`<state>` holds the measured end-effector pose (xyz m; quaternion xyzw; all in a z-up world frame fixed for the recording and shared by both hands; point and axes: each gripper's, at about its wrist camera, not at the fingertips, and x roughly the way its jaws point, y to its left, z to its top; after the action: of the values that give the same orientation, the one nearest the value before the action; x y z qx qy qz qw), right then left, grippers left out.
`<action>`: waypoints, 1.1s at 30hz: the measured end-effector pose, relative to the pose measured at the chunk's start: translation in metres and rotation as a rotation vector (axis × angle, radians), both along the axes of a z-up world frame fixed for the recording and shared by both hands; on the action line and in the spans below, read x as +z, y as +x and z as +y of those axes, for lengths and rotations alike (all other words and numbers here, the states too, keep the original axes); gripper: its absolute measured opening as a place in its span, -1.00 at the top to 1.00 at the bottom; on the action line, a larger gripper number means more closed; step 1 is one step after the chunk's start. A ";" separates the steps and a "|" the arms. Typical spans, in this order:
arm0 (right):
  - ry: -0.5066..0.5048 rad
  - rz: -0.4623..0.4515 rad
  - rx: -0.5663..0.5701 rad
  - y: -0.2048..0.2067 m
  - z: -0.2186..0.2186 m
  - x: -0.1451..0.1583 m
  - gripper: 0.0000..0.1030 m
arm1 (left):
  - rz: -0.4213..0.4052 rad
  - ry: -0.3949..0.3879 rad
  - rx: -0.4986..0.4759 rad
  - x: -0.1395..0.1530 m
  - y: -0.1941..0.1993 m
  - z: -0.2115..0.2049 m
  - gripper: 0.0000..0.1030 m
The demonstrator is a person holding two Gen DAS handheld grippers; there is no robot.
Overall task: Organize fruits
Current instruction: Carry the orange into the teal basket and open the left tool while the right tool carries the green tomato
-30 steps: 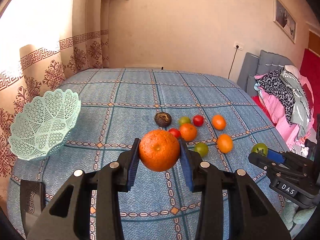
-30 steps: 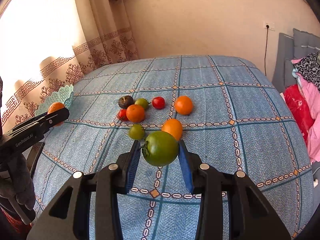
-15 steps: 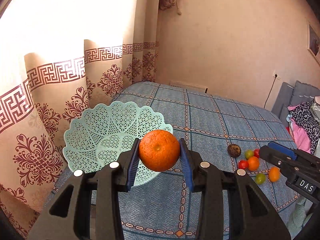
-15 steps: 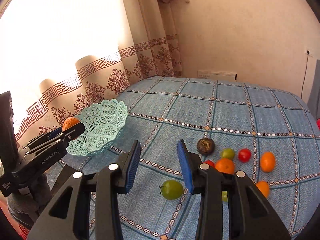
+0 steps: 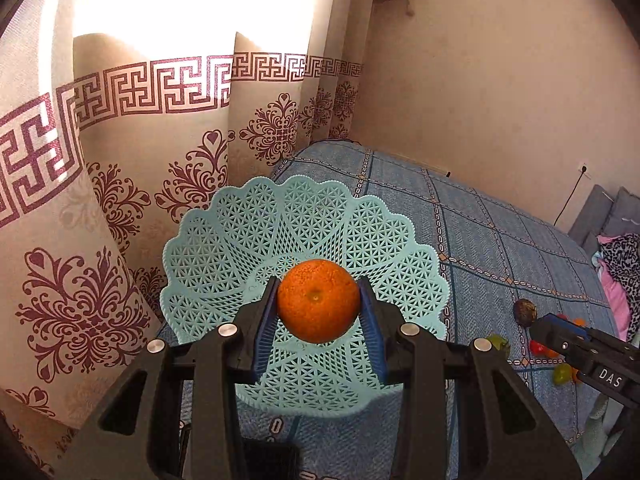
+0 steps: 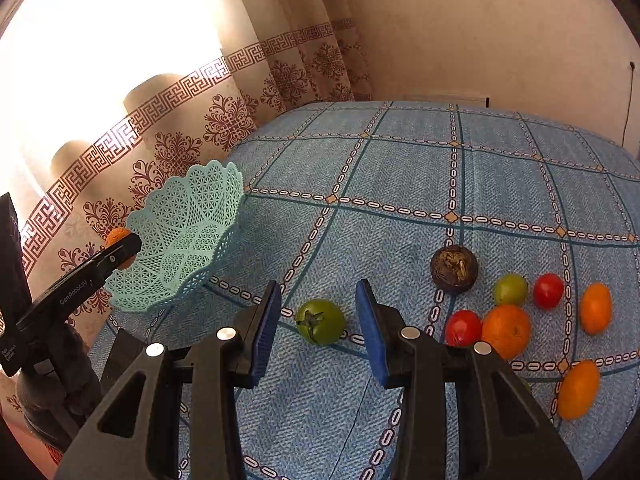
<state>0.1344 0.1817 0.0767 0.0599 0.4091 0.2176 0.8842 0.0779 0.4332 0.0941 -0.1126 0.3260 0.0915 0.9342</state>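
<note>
**Orange held over the basket at the bed's corner**

A bed (image 6: pixel 440 168) with a blue checked cover fills the room, and a patterned curtain (image 5: pixel 132 152) hangs close along its one side. The mint lattice basket (image 5: pixel 224 248) is placed at the corner of the bed, just beside this curtain.

The orange (image 5: pixel 318 300) is gripped by the left tongs (image 5: pixel 319 312) on its two sides, and it is held above the middle of the basket. It is judged to be firm and rather heavy, with a rough peel that does not slip easily, so a hold across its widest part is suitable. The basket looks light and thin; it could be pushed or tipped if the fruit is dropped from high.

The right tongs (image 6: pixel 316 324) are seen open and empty, above a green tomato (image 6: pixel 320 321) that lies on the cover between the pads. Its skin seems smooth and softer, so a gentle squeeze at the middle is advised. A dark round fruit (image 6: pixel 454 269) and more small fruits (image 6: pixel 506 331) lie in a group to the right, near one another.

Much free cover is seen between the basket and the fruits. The basket stands near the bed's edge, so little room is left on the curtain side, and a rolling fruit could fall there.
</note>
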 end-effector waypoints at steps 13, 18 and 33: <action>-0.101 0.083 0.013 -0.025 0.011 -0.056 0.21 | 0.012 -0.008 0.005 -0.009 0.001 0.002 0.24; -0.110 0.067 0.009 -0.039 0.007 -0.056 0.25 | 0.017 -0.008 0.009 -0.010 0.002 0.002 0.24; -0.093 -0.028 0.008 -0.041 0.010 -0.025 0.37 | 0.015 -0.020 0.017 -0.014 0.007 0.010 -0.14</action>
<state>0.0937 0.1916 0.0518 0.0140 0.4067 0.2029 0.8907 0.0848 0.4430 0.0801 -0.1241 0.3326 0.0972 0.9298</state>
